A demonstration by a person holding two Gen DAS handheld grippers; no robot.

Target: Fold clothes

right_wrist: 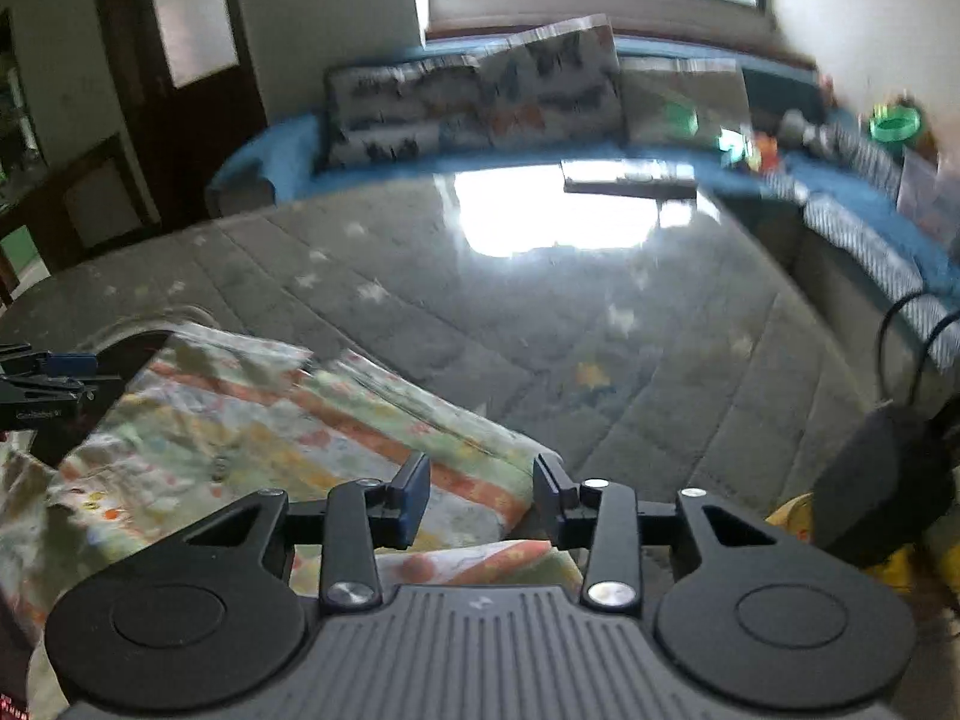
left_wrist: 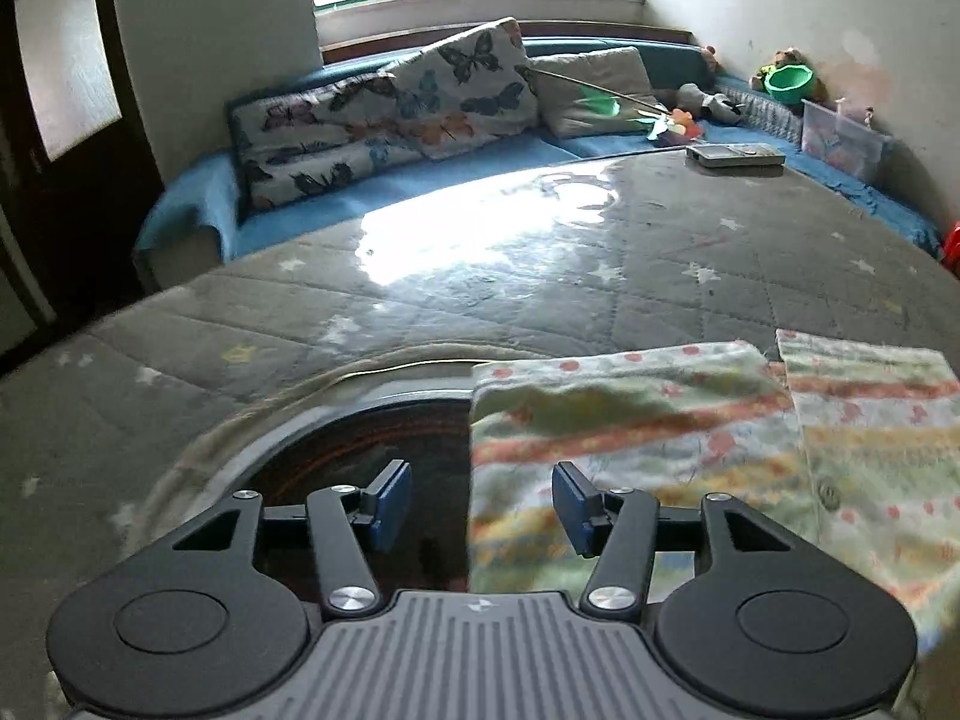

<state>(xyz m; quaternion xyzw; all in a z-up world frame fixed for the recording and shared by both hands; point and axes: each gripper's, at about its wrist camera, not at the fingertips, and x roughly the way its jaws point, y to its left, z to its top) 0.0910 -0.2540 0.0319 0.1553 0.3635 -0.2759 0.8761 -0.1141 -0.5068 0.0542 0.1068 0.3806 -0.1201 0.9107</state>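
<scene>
The garment [left_wrist: 648,420] lay at the surface's [left_wrist: 540,252] near edge. Left gripper [left_wrist: 482,507] and right gripper [right_wrist: 482,498] hovered with jaws apart, holding nothing. An off-edge pinch could gather both layers, skewing the fold.

Left gripper [right_wrist: 42,387] side: small pale print was there, too blurred to read.
Right gripper body [right_wrist: 480,603]: small pale logo mark, no letters.
Elsewhere: nothing was legible.

The garment [left_wrist: 690,438] lies at the desk's [left_wrist: 540,276] near edge; a flat device [left_wrist: 735,155] sits at the far edge, the sofa [left_wrist: 360,204] behind it.
</scene>
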